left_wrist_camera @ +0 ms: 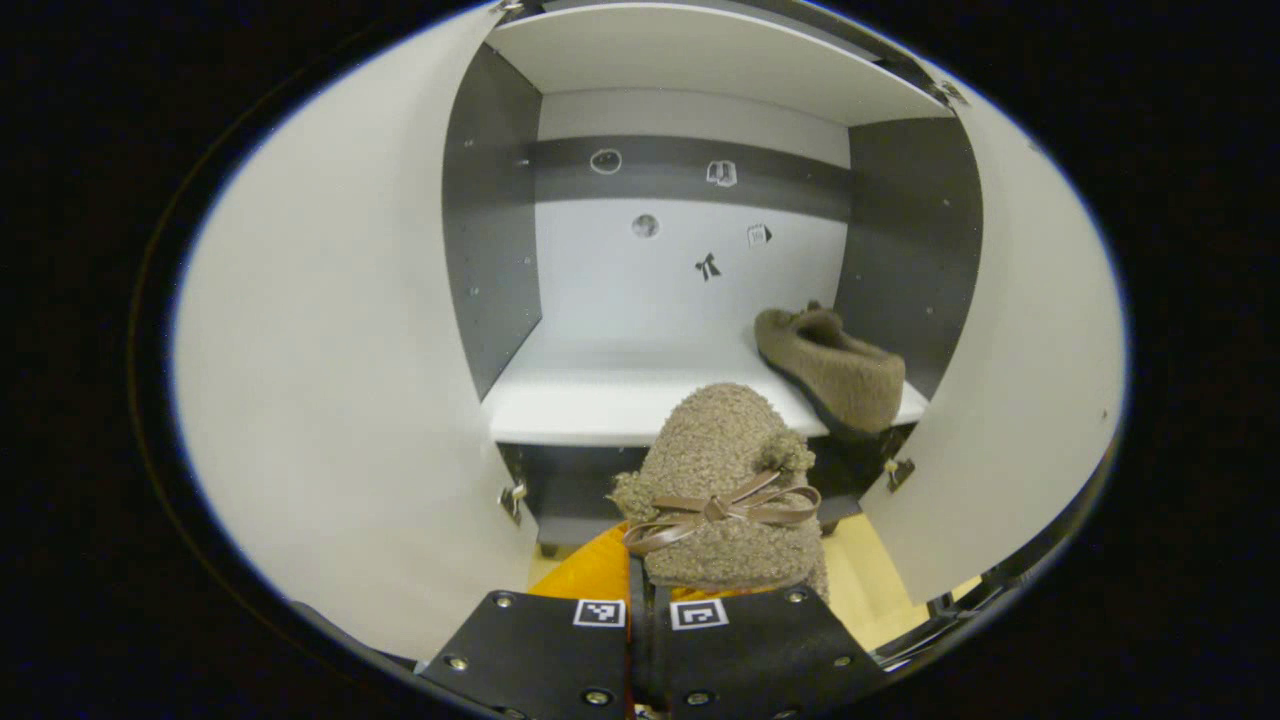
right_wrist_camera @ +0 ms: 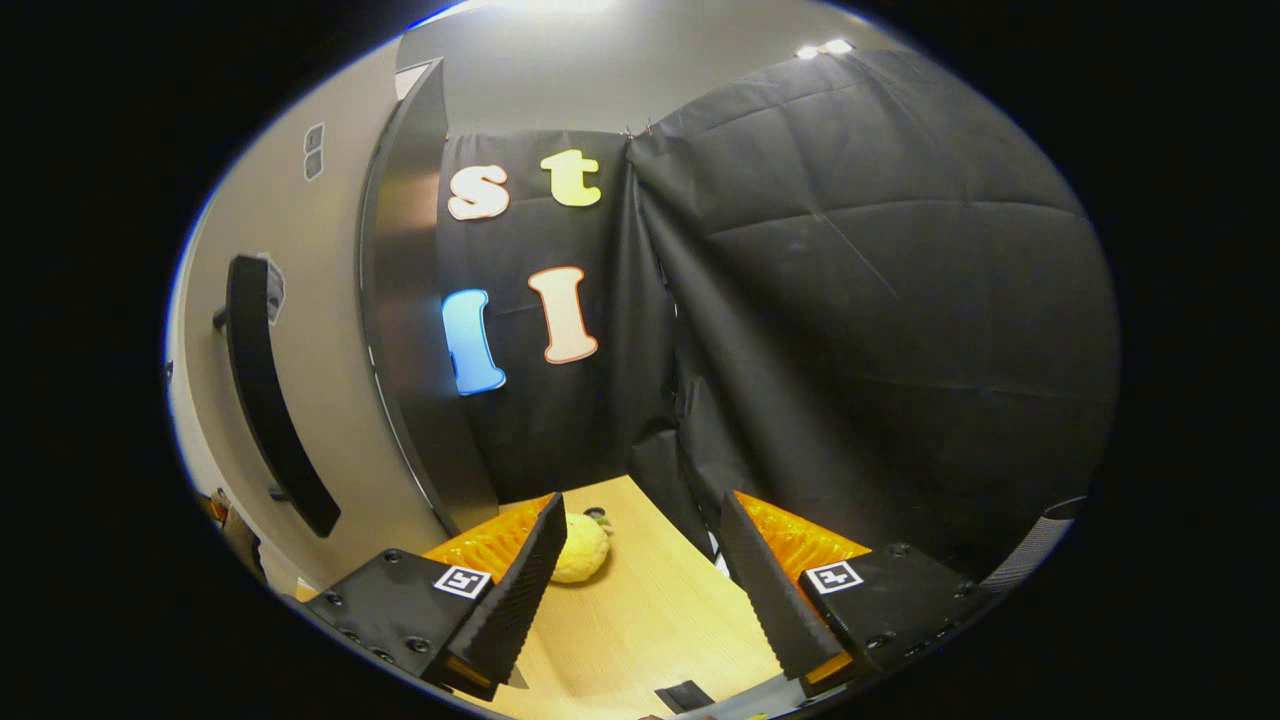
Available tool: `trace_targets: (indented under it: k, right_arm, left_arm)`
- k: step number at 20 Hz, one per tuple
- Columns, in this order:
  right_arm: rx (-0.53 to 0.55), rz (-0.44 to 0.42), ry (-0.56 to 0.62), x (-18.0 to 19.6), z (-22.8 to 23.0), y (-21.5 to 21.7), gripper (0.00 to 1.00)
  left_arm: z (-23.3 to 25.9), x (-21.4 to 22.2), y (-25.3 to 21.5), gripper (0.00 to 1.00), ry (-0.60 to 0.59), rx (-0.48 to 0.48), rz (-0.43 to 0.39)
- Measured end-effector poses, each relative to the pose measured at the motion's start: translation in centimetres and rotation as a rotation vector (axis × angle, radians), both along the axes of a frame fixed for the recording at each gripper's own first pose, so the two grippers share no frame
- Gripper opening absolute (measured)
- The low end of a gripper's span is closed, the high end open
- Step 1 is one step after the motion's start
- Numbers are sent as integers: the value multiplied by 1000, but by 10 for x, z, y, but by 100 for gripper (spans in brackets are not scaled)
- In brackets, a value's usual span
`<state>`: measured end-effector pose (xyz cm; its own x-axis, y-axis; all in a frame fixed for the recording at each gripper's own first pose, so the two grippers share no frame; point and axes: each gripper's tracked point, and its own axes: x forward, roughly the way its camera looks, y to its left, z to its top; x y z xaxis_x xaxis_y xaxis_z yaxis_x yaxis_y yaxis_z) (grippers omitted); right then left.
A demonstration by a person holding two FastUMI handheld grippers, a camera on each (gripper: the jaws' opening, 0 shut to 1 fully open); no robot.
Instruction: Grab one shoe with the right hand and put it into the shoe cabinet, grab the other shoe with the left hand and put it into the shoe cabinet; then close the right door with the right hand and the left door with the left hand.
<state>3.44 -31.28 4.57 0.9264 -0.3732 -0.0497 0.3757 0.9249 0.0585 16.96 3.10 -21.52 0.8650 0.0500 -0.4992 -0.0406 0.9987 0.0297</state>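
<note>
Two fuzzy brown shoes, one at six o'clock [left_wrist_camera: 725,490] and one at three o'clock on the shelf [left_wrist_camera: 828,367], two open cabinet doors [left_wrist_camera: 330,380] [left_wrist_camera: 1020,380], and one yellow plush toy [right_wrist_camera: 580,547].

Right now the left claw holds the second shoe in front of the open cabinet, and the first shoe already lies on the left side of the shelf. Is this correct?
Not quite: in the left gripper view the first shoe lies on the shelf's right side. The left claw does hold the second shoe before the open cabinet.

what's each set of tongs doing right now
Left tongs: shut on the fuzzy shoe, held in front of the open cabinet.
Right tongs: open, holding nothing, near the cabinet door's handle.
</note>
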Motion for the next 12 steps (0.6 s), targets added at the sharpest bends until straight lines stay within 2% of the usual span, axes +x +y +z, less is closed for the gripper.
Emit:
trace_targets:
  k: [2,3,10,12]
  right_arm:
    - [-17,-10,-28,-2,11,-12,98]
    - [-27,-18,-35,-4,14,-18,92]
    - [-65,-64,-23,-20,12,-42,92]
    - [-47,-65,-26,-24,10,-41,92]
  left_arm:
    - [2,4,2,2,-34,7,8]
    - [4,6,2,2,-43,6,10]
    - [65,21,8,1,-103,39,-11]
    - [72,46,5,1,-108,66,-31]
